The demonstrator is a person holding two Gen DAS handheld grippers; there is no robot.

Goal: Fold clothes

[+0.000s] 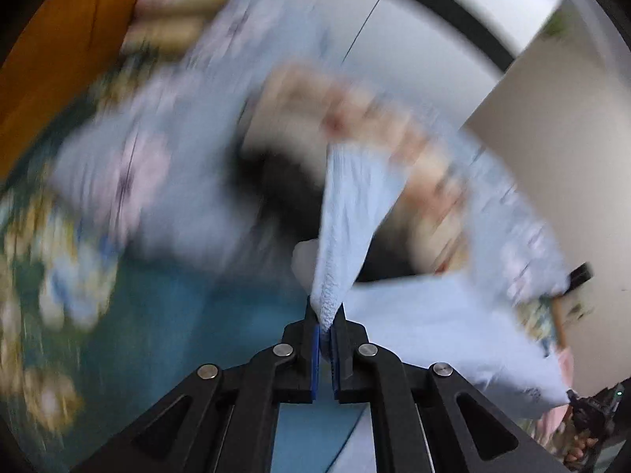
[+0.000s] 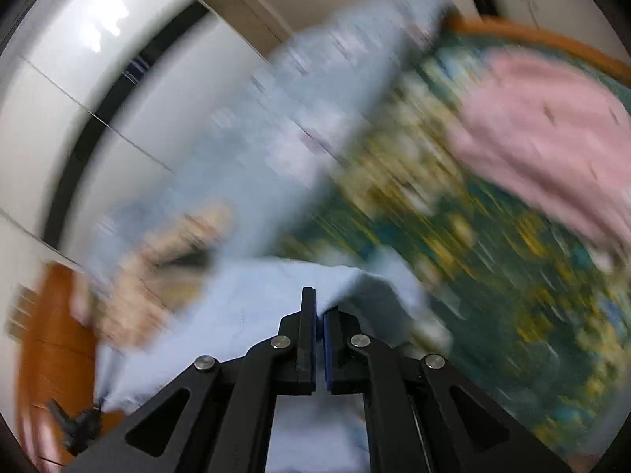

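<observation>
Both tongs are up in the air with the light blue garment (image 1: 347, 213) strung between them, and everything behind is smeared with motion blur. The left tongs (image 1: 324, 339) are clamped on a gathered, crinkled corner of the cloth, which rises from the pads in a tight twist. The right tongs (image 2: 319, 319) are pinched on another edge of the same garment (image 2: 252, 307), only a thin sliver of fabric between the blue pads.

That thin bite is the worry: a sharp snap or a wide spread could pull the edge free on the right, and the cloth would drop onto the floral bedspread (image 2: 473, 244) in a heap. The twist at the left grip could carry a crooked crease into the fold. Below lies a pink garment (image 2: 552, 126), near enough, I judge, for a swinging hem to drag across it. A skin-toned blur (image 2: 157, 268) may be the person's arm; too smeared to say.
</observation>
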